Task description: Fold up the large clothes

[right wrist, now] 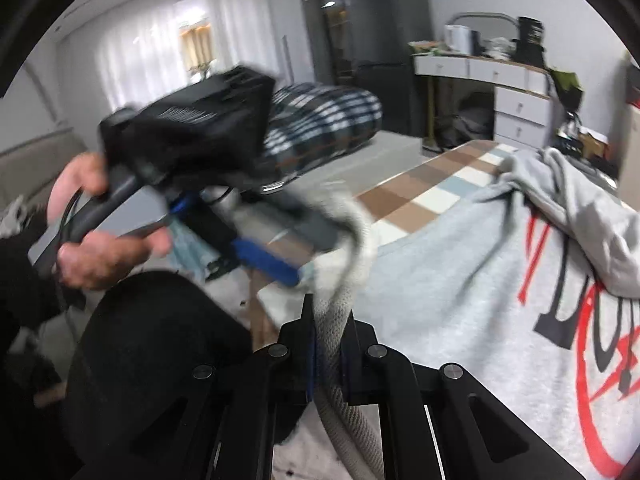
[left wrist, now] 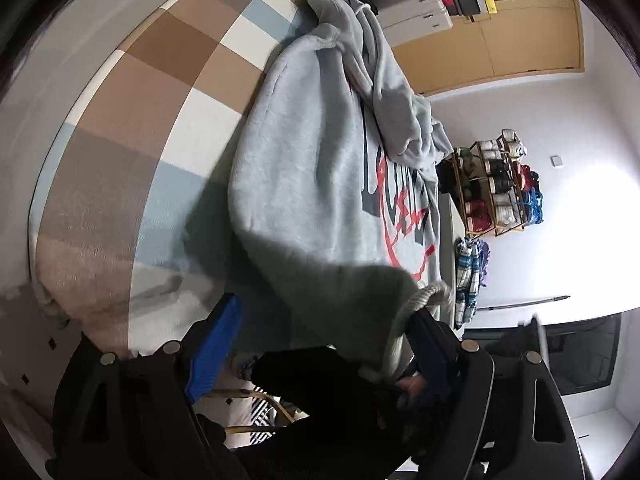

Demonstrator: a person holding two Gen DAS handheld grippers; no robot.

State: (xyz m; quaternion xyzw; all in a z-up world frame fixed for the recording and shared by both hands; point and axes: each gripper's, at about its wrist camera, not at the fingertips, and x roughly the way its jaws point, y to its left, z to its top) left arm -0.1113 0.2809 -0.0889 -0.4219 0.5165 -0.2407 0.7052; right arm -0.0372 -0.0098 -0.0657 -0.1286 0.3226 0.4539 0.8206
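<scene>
Grey sweatshirt [left wrist: 320, 168] is spread over the checked blanket [left wrist: 160, 92], centre frame. Ribbed hem [right wrist: 336, 328] is clamped in the right gripper [right wrist: 330, 320], bottom centre. Left gripper [left wrist: 320, 320] fingers are seen apart around the hem edge. Hem should be kept taut and level while folded.

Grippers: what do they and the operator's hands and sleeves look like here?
The left gripper and the right gripper have black plastic frames with triangular cutouts and round silver bolt heads. Blue pads line the fingers. From the right wrist view, the left unit is a black box on a grey handle with a black cable, held by a bare hand in a black sleeve.
</scene>
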